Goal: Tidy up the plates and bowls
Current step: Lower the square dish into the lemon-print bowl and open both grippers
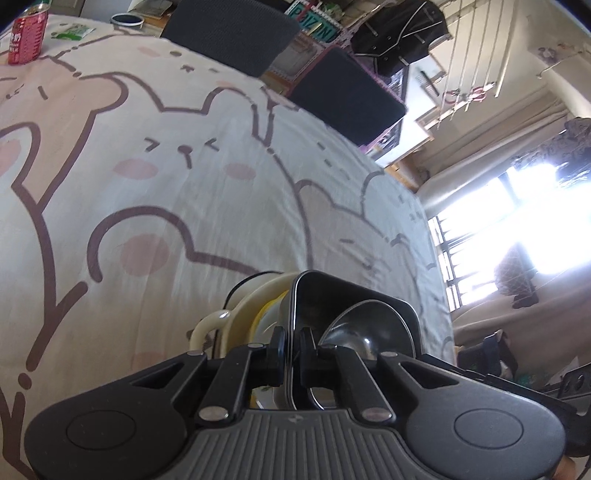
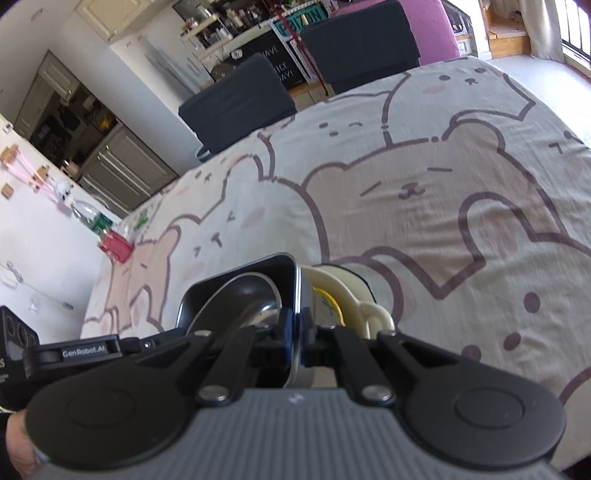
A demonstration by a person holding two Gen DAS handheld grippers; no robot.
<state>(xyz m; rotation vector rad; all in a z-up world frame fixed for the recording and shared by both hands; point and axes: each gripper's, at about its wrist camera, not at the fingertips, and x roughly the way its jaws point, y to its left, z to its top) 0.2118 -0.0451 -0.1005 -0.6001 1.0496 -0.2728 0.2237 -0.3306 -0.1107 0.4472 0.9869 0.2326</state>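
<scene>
A black square dish (image 1: 325, 291) holds a shiny steel bowl (image 1: 354, 325) and sits on a cream dish with a loop handle (image 1: 218, 321) and a yellow inner edge. In the left wrist view my left gripper (image 1: 292, 341) is shut on the black dish's near rim, one finger on each side of its wall. In the right wrist view the same black dish (image 2: 229, 282), steel bowl (image 2: 240, 301) and cream dish (image 2: 369, 310) appear. My right gripper (image 2: 294, 341) is shut on the opposite rim. The stack is close above the bear-print tablecloth (image 1: 184, 192).
A red can (image 1: 27, 37), a green packet (image 1: 72, 31) and a dark round bowl (image 1: 127, 18) stand at the table's far end. Two dark chairs (image 1: 236, 33) line the far side. In the right wrist view the can (image 2: 116, 245) and a plastic bottle (image 2: 88, 218) are far left.
</scene>
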